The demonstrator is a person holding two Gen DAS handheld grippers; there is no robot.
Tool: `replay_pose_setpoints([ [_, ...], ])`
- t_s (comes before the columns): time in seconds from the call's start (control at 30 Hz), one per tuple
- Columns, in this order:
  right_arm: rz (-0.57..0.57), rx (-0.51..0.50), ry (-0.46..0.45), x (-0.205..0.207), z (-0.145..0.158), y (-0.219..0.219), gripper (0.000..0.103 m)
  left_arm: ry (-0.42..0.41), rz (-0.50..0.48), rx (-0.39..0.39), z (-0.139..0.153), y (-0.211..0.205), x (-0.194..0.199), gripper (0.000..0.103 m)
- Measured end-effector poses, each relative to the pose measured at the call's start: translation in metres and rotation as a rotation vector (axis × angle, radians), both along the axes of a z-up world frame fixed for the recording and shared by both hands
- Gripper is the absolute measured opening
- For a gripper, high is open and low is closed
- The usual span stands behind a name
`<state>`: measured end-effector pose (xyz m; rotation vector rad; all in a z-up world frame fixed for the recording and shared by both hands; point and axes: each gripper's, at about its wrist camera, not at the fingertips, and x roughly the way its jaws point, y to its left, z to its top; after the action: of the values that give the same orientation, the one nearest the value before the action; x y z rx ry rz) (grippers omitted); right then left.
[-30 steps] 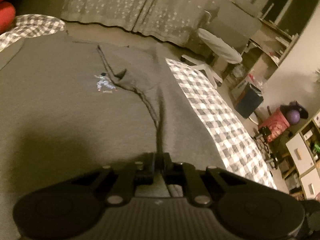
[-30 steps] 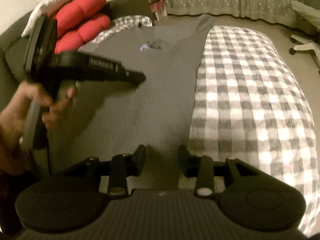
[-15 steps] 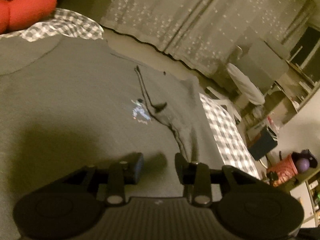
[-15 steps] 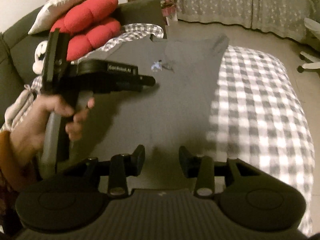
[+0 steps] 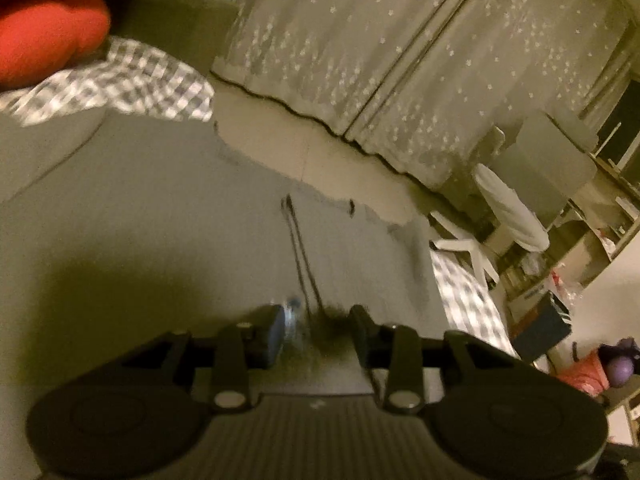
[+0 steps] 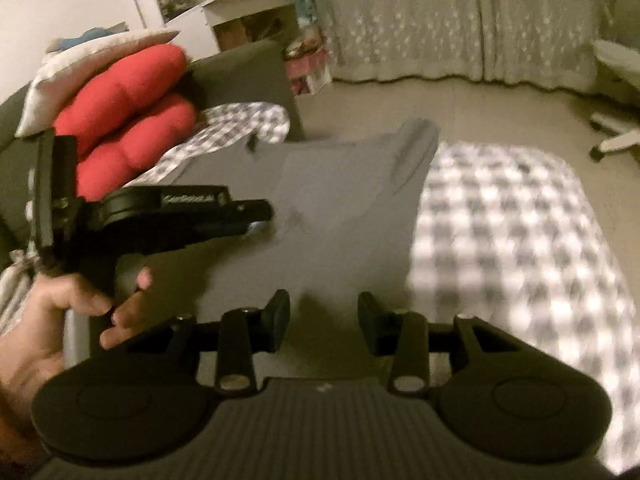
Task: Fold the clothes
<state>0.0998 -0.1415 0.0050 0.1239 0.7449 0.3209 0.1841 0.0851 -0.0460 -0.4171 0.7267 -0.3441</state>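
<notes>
We hold the left gripper (image 5: 316, 330), jaws apart and empty, right over the grey shirt's (image 5: 160, 220) raised crease (image 5: 300, 256), which runs straight ahead, nearer than the right gripper (image 6: 323, 322), also apart.

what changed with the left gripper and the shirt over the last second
The left gripper was shut on a pinched ridge of the grey shirt a second ago; its jaws have just been opening and it has let the fabric go, sliding toward the small chest print. The right gripper stayed open and empty over the shirt, and the checked cover lies as before.
</notes>
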Motion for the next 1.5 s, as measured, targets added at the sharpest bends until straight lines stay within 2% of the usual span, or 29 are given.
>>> replay_pose_setpoints([
  [0.13, -0.032, -0.026, -0.049, 0.037, -0.005, -0.011, 0.042, -0.03, 0.025, 0.025, -0.003, -0.009, 0.026, 0.032],
  [0.37, -0.138, 0.096, -0.062, 0.095, -0.021, -0.047, 0.042, -0.1, 0.054, 0.056, -0.006, -0.018, 0.048, 0.027],
  [0.47, -0.177, 0.16, -0.062, 0.116, -0.028, -0.057, 0.042, -0.119, 0.052, 0.068, -0.007, -0.022, 0.055, 0.015],
  [0.5, -0.19, 0.181, -0.062, 0.122, -0.03, -0.059, 0.042, -0.121, 0.052, 0.064, -0.007, -0.022, 0.057, 0.005],
  [0.53, -0.203, 0.199, -0.063, 0.128, -0.033, -0.061, 0.042, -0.124, 0.052, 0.06, -0.007, -0.022, 0.058, 0.003],
  [0.63, -0.234, 0.253, -0.068, 0.145, -0.038, -0.064, 0.042, -0.173, 0.074, 0.029, -0.004, -0.019, 0.054, 0.002],
  [0.7, -0.246, 0.285, -0.073, 0.154, -0.041, -0.066, 0.042, -0.185, 0.104, 0.036, -0.004, -0.018, 0.048, 0.002],
  [0.9, -0.261, 0.261, -0.092, 0.176, -0.043, -0.056, 0.04, -0.167, 0.164, 0.018, -0.006, -0.01, 0.044, 0.002],
  [0.97, -0.271, 0.246, -0.102, 0.179, -0.043, -0.056, 0.006, -0.16, 0.161, 0.013, -0.007, -0.01, 0.045, 0.002],
  [1.17, -0.312, 0.184, -0.2, 0.169, -0.035, -0.06, 0.005, -0.193, 0.146, 0.017, -0.003, -0.01, 0.05, 0.002],
  [1.3, -0.324, 0.175, -0.117, 0.182, -0.044, -0.062, 0.005, -0.095, 0.142, 0.013, -0.014, -0.008, 0.064, 0.002],
  [1.4, -0.322, 0.206, -0.08, 0.186, -0.046, -0.067, 0.005, -0.091, 0.137, -0.009, -0.015, -0.005, 0.065, 0.005],
  [1.5, -0.308, 0.196, -0.09, 0.181, -0.041, -0.063, 0.017, -0.094, 0.119, -0.005, -0.014, -0.005, 0.062, 0.009],
])
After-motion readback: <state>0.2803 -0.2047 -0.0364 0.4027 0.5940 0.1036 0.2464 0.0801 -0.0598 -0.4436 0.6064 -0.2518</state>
